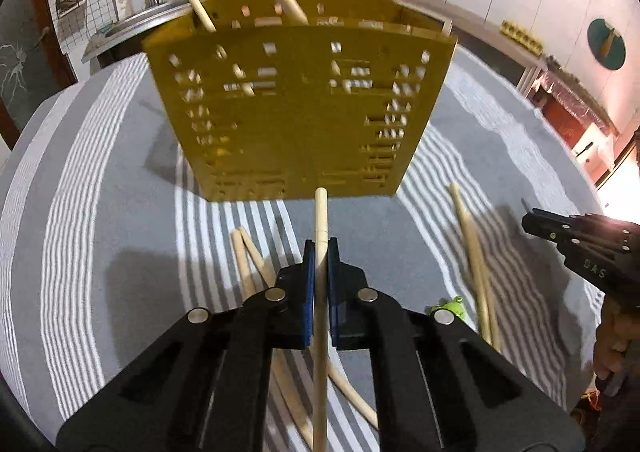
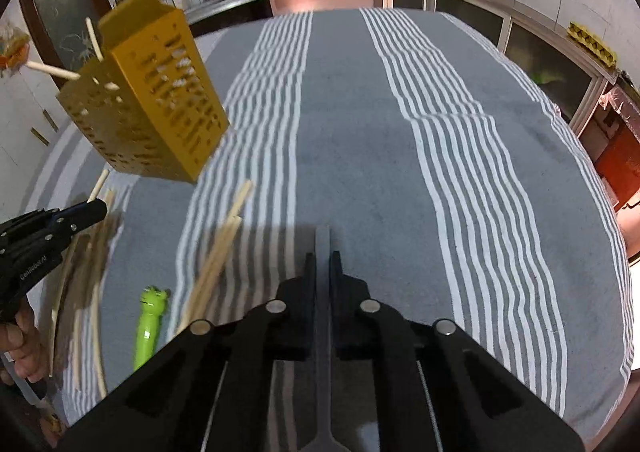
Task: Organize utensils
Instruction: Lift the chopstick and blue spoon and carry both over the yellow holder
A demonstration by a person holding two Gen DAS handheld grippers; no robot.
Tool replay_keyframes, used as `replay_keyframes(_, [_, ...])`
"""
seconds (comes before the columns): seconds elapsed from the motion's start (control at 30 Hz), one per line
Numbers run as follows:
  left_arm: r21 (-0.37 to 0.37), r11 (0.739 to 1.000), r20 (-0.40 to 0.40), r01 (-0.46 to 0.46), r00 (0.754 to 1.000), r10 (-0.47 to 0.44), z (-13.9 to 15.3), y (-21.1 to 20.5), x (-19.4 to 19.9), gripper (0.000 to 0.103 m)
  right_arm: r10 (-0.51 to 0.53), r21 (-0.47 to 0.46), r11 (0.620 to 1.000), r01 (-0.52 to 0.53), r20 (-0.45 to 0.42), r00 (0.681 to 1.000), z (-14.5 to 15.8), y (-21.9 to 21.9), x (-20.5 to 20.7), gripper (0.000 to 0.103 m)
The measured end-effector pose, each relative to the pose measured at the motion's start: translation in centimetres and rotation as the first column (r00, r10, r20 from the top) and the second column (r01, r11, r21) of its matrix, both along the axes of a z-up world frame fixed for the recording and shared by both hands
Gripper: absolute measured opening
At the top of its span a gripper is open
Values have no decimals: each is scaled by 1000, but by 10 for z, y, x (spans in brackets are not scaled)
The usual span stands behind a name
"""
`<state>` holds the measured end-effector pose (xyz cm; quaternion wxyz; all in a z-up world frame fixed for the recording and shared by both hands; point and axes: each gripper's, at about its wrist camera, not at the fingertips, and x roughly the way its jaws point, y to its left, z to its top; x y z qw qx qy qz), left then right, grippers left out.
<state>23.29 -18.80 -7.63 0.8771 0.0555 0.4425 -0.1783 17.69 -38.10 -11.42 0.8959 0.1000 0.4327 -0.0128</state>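
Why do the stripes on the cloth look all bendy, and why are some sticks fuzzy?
Left wrist view: the fisheye lens curves the grey-and-white striped tablecloth; the loose pale wooden chopsticks on the right are smeared by motion blur. Right wrist view: stripes bow outward too, the chopsticks beside the green frog-headed plastic utensil blur, corners go dark.

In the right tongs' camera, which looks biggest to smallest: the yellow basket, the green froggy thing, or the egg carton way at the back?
1. Yellow basket
2. Green frog-topped utensil
3. Egg carton, though it sits far off, so its true size is unsure.
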Motion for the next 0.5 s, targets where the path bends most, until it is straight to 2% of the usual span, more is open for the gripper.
replay_keyframes(0.2, [-53, 999, 69, 6, 998, -3, 28, 12, -14, 4, 3, 29, 1000, -6, 101, 995, 29, -1, -12, 7])
replay_keyframes(0.37, [-125, 992, 136, 15, 991, 3, 50, 27, -28, 4, 14, 20, 1000, -19, 208, 978, 57, 3, -25, 7])
replay_keyframes(0.5, [-150, 989, 160, -7, 987, 31, 63, 44, -31, 4, 23, 8, 1000, -26, 268, 963, 73, 7, -34, 7])
